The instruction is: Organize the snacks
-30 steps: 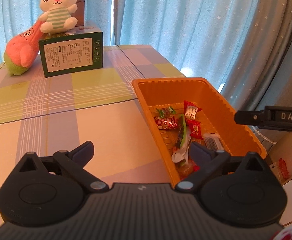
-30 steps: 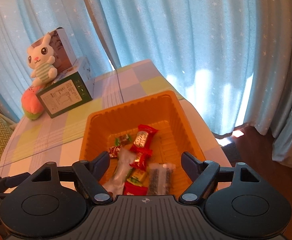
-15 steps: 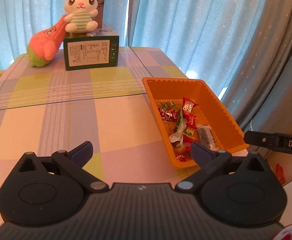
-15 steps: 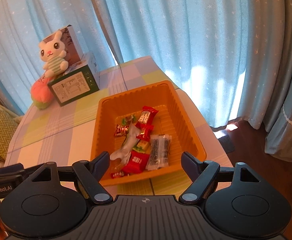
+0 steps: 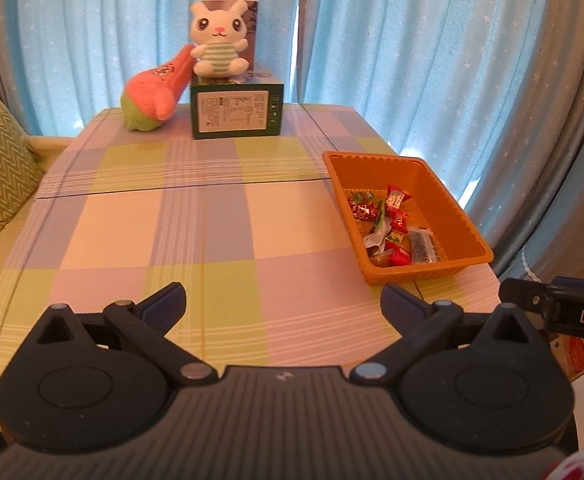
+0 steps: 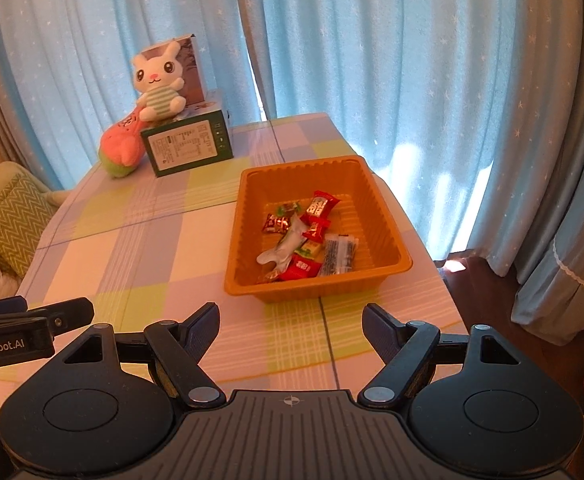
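Your left gripper [image 5: 282,300] has its jaws spread wide with nothing between them; only bare checked tablecloth [image 5: 196,232] lies in the gap. The orange tray [image 5: 467,236] sits ahead of the jaws and off to their right, well apart from both fingertips.

Your right gripper [image 6: 290,324] likewise has its jaws spread and empty. Here the tray [image 6: 387,216] lies straight ahead of the gap, its near wall a short way beyond the fingertips and not touching them.

The snacks [image 6: 307,236] (red, green, white and dark wrappers, several overlapping) are all inside the tray, gathered toward its near half; a dark packet [image 6: 337,256] lies at the right of the pile.

Far beyond both sets of jaws, at the back of the table, a green box [image 5: 236,110] carries a white rabbit plush [image 5: 218,40], with a pink plush [image 5: 156,88] leaning against its left side. Blue curtains [image 6: 411,60] hang behind.
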A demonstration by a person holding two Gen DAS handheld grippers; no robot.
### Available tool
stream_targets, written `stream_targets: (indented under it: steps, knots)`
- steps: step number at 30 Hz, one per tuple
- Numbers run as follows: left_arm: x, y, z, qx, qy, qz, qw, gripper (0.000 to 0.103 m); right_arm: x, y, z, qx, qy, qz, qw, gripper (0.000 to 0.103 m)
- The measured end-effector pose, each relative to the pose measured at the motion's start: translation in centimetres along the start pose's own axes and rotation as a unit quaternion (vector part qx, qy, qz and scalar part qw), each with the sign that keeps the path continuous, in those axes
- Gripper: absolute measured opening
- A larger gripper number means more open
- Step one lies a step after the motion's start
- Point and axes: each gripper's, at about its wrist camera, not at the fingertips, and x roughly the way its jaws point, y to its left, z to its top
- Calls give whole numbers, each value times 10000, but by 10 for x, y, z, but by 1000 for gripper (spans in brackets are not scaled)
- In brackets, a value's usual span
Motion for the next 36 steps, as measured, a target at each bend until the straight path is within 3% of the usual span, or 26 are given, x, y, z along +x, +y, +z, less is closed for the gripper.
stream_targets:
  steps: [16,36]
  knots:
    - [-56,4,-38,-26,47,14,10000,103,-61,21,-35,-78,-176,139,9997,78]
    - [-67,1,-48,48,-52,-13,10000,103,-66,21,-50,-154,-151,85,9997,78]
